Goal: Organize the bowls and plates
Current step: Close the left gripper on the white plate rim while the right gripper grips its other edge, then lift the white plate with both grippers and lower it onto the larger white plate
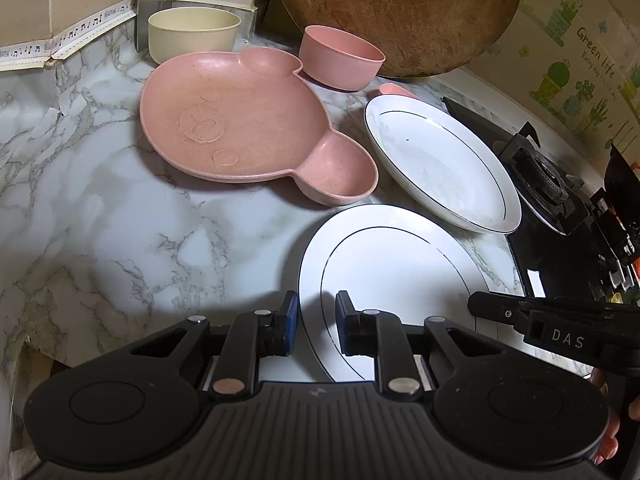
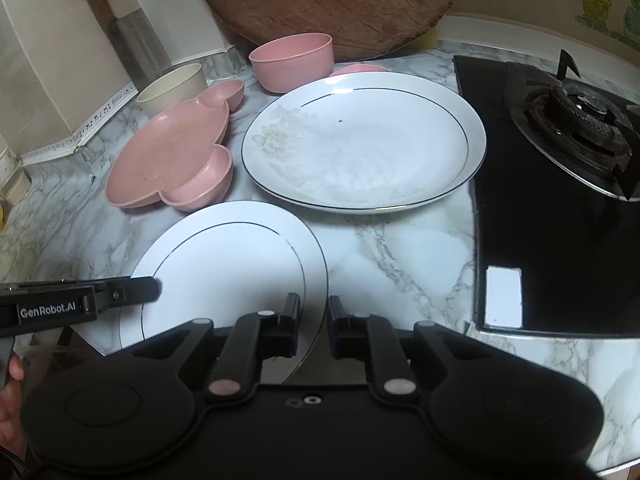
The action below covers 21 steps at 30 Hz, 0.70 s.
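Note:
A flat white plate (image 1: 392, 264) (image 2: 224, 256) lies at the counter's front edge. My left gripper (image 1: 317, 324) straddles its left rim, jaws a little apart. My right gripper (image 2: 313, 326) straddles its right rim, jaws a little apart. Whether either one pinches the rim I cannot tell. A deeper white plate (image 1: 440, 160) (image 2: 364, 140) lies behind it. A pink bear-shaped plate (image 1: 240, 128) (image 2: 172, 160) lies to the left. A pink bowl (image 1: 340, 56) (image 2: 292, 60) and a cream bowl (image 1: 194, 32) (image 2: 172, 84) stand at the back.
A round wooden board (image 1: 400, 12) (image 2: 328, 0) leans on the back wall. A black gas hob (image 1: 560, 200) (image 2: 560, 184) borders the plates on the right. The marble counter (image 1: 100, 208) (image 2: 400, 260) ends just below the flat plate.

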Available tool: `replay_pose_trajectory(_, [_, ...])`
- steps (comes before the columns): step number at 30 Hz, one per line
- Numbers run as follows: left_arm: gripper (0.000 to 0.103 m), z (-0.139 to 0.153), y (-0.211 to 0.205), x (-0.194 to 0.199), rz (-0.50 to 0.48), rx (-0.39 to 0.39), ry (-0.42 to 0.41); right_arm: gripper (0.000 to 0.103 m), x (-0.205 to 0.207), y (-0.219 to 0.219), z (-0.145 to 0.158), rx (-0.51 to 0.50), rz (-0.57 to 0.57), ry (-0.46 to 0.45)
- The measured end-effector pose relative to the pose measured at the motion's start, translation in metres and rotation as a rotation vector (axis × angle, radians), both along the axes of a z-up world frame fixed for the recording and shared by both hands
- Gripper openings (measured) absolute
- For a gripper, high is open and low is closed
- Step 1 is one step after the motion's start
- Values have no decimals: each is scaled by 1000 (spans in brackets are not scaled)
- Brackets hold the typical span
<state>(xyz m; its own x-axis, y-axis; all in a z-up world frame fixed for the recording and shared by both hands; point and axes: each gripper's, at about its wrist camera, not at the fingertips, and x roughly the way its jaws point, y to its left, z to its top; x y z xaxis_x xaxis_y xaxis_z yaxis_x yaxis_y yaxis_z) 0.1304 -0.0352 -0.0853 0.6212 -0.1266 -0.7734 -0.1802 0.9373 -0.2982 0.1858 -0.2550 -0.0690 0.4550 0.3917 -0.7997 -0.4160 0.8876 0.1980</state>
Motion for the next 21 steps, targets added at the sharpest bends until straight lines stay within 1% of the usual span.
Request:
replay_pose_trajectory(8, [19,7,-3,-6,4,4,1,11,-6,-2,4,1,-15,8])
replay_pose_trajectory(12, [19,15,-5,-6,1,14,-3,10,-11,-3,12,-8,-20,-3])
replay_pose_trajectory(16, [19,23,-6,-6,3,6,-9,9,-13,-4,22,-3,-30,-23])
replay_pose_trajectory(21, [19,35,-10,7,-7,10,-13,9,-6,-6,37,0,-45,-57])
